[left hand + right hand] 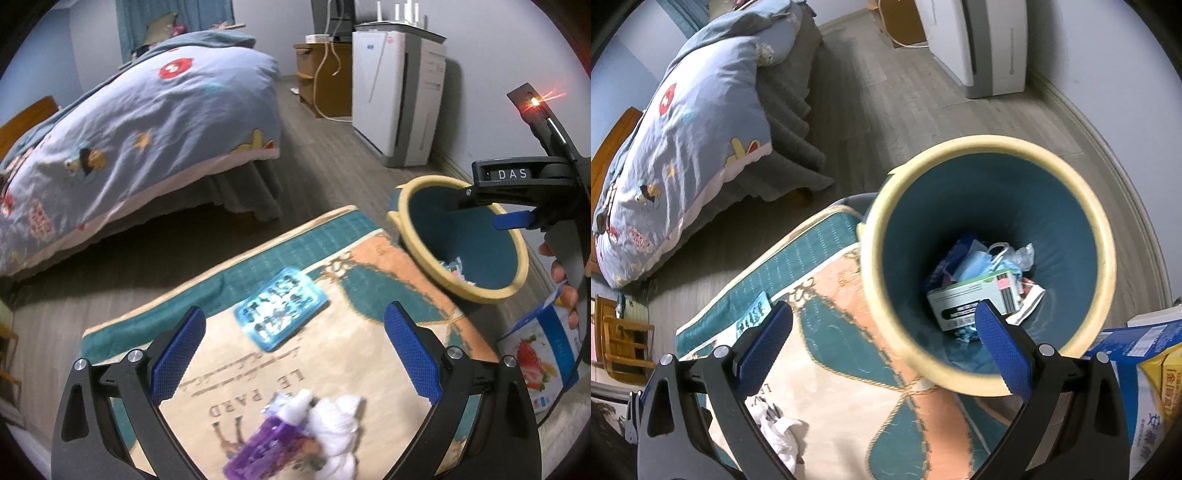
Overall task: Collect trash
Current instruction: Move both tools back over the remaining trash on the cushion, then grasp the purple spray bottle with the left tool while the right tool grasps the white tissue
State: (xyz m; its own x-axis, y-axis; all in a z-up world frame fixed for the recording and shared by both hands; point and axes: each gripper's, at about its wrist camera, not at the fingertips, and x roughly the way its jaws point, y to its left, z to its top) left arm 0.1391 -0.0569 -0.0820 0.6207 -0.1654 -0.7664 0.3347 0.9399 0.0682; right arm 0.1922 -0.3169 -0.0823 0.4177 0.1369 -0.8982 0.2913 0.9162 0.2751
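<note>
On the patterned rug point(373, 258) lie a shiny blue packet point(280, 314), a purple wrapper point(258, 452) and a crumpled white tissue point(338, 424). My left gripper point(295, 354) hangs open above them; the wrapper and tissue sit low between its blue pads point(181, 354), untouched. A teal bin with a cream rim point(990, 142) stands at the rug's right edge, holding a white box point(975, 299), face masks and wrappers. My right gripper point(886, 343) is open and empty over the bin's near rim. From the left wrist view the right gripper point(484, 208) reaches over the bin point(458, 236). The tissue point(775, 428) and blue packet point(753, 317) also show here.
A bed with a blue cartoon duvet point(147, 122) fills the left. A white air purifier point(399, 92) and a wooden cabinet point(325, 74) with a trailing cable stand by the far wall. A blue snack bag point(535, 354) stands right of the bin. A small wooden chair point(624, 332) sits far left.
</note>
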